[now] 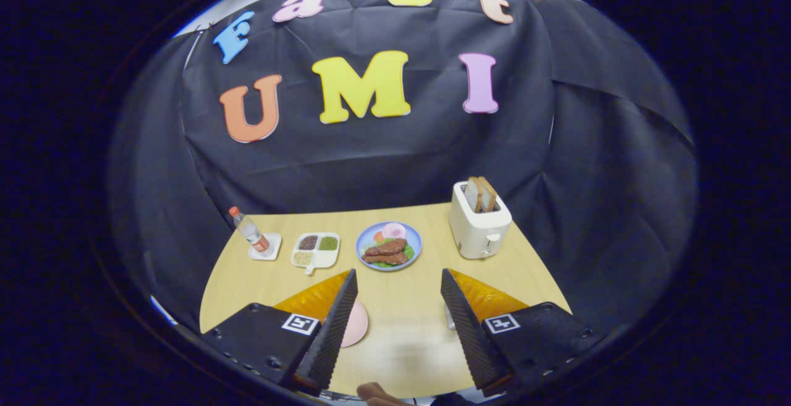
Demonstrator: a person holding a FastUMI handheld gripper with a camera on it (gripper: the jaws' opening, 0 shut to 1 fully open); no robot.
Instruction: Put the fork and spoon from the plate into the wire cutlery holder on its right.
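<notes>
My gripper point(398, 276) hangs high above the wooden table point(401, 332), open wide with nothing between its fingers. A pale pink plate point(357, 325) peeks out from behind the left finger point(337, 325), which covers most of it and whatever lies on it. A small sliver of a light metallic thing point(449, 317) shows against the inner side of the right finger point(463, 325); I cannot tell if it is the wire cutlery holder.
Beyond the fingers, along the table's far side, stand a bottle point(250, 233) on a white coaster, a white divided dish point(315, 250) of grains, a blue plate point(389, 246) of food and a white toaster point(479, 220) holding bread. Black cloth walls surround the table.
</notes>
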